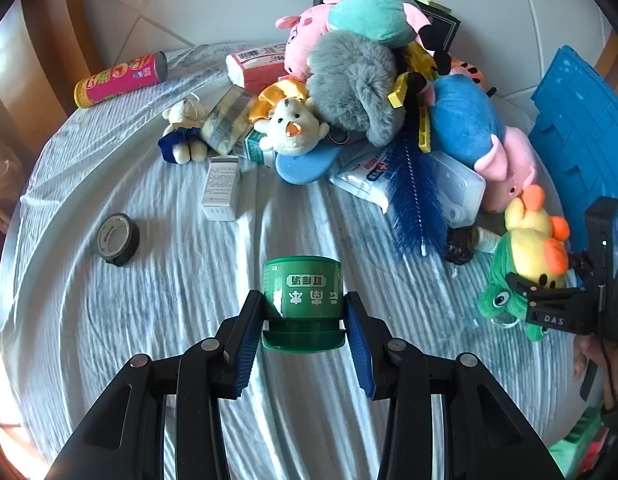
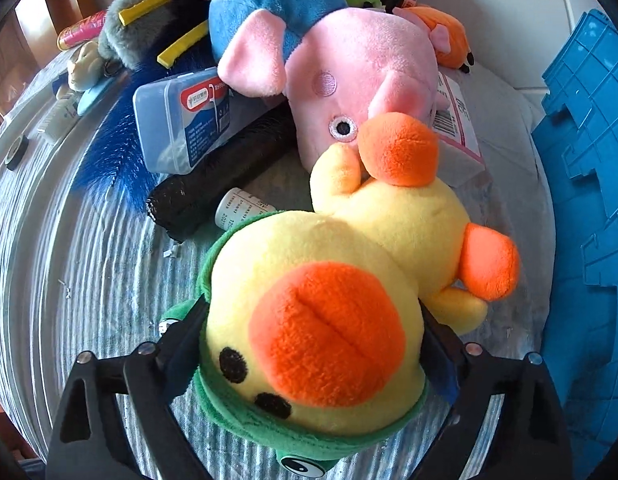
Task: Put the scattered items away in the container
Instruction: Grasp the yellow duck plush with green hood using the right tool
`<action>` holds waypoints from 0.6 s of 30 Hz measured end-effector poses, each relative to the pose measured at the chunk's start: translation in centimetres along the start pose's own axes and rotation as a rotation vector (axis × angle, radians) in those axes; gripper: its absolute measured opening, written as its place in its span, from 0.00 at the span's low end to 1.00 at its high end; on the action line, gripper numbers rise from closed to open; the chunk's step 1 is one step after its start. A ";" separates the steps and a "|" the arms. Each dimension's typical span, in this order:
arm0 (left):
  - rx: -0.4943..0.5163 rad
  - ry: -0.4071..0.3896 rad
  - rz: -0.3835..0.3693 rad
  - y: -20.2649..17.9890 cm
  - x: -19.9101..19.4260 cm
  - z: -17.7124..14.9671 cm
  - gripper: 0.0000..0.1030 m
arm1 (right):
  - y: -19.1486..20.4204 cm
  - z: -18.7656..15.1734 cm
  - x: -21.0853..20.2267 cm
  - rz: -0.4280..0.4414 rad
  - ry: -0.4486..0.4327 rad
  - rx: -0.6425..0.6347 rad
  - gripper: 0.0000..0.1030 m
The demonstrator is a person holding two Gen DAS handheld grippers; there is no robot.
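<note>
Two grippers work a cloth-covered table [image 1: 157,312]: the left gripper [image 1: 305,320] clenched around a green jar [image 1: 303,300], the right gripper [image 2: 313,344] straddling a yellow duck plush [image 2: 321,320] just beside the blue crate [image 2: 589,200], whose inside stays hidden

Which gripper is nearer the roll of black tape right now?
Left. The left gripper, shut on the green jar, is just right of the tape; the right gripper straddles the duck plush across the table.
</note>
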State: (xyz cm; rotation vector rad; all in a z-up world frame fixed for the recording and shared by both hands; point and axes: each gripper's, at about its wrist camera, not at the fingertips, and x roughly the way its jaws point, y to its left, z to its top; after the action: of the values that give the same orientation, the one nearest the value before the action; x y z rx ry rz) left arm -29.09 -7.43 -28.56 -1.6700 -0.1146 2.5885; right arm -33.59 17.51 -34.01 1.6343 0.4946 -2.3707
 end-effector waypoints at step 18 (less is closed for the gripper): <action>0.003 -0.043 -0.016 -0.8 -2.3 -0.6 0.38 | -0.2 -1.5 -6.0 0.025 -0.108 0.026 0.63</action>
State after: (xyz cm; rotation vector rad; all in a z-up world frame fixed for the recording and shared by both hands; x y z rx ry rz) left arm -27.56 -6.79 -26.70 -1.6065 -0.1255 2.6121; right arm -30.17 18.19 -28.84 1.5039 0.4215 -2.4410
